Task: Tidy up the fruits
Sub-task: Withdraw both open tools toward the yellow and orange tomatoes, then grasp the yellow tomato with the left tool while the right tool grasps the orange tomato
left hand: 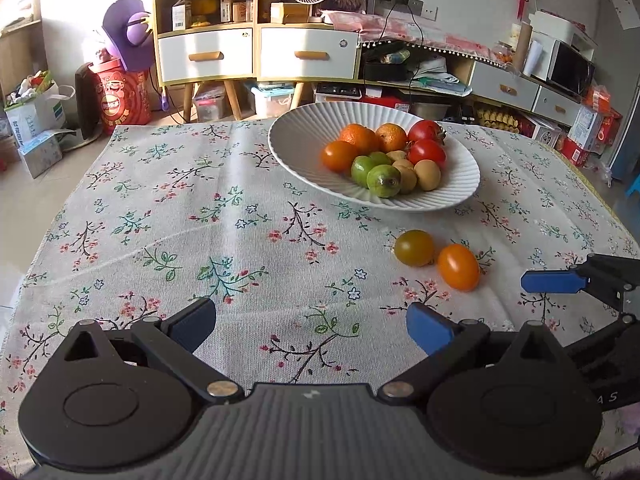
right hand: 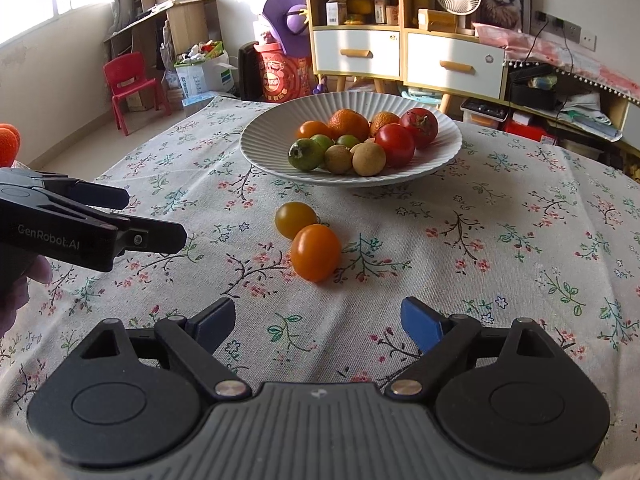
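Hovering over the flowered cloth, the left hand-held gripper (left hand: 310,326) has its blue pads spread wide with nothing between them, only bare cloth of the surface (left hand: 160,220) beneath. The right hand-held gripper (right hand: 318,322) is likewise released and empty, its jaws apart above the cloth. Just beyond the right one, slightly left of its centre line, lies an orange tomato (right hand: 315,253), and touching it on the far left side sits a yellow-green tomato (right hand: 295,220); both rest on the cloth, outside the dish. In the left wrist view the same pair lies far to the right of the open jaws. Farther away stands a white ribbed bowl (right hand: 272,128) holding two mandarins, an orange tomato, two red tomatoes, several green fruits and a few small tan round ones. Behind the surface stand wooden shelves with white drawers (right hand: 356,54).
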A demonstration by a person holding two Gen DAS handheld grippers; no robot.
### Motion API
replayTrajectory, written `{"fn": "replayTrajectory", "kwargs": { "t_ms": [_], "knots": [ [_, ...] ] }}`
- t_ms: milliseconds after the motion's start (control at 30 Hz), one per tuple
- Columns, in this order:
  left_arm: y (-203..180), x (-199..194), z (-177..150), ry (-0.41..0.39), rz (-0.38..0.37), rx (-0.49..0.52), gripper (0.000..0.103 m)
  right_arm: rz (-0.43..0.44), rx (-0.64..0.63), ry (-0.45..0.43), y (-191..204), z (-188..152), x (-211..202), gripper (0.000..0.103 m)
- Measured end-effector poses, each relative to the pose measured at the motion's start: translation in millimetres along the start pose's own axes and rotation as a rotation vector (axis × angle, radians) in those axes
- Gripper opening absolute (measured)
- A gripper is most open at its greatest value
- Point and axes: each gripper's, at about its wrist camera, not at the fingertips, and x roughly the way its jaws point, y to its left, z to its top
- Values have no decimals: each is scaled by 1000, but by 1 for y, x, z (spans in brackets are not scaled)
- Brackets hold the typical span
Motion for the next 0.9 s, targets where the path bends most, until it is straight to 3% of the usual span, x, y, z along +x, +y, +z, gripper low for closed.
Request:
{"fn": "replayTrajectory", "kwargs": {
  "t_ms": [233,767,900],
  "knots": [
    [-4,11,-2,19,0,22,97,-5,-32,2,5,-2,2,78],
    [-8,20,-1,16,23,29,97,9,-69,-39,3,11,16,40],
    [-13,23,-2,31,28,46,97,31,-67,-34,1,13,18,27]
  ]
}}
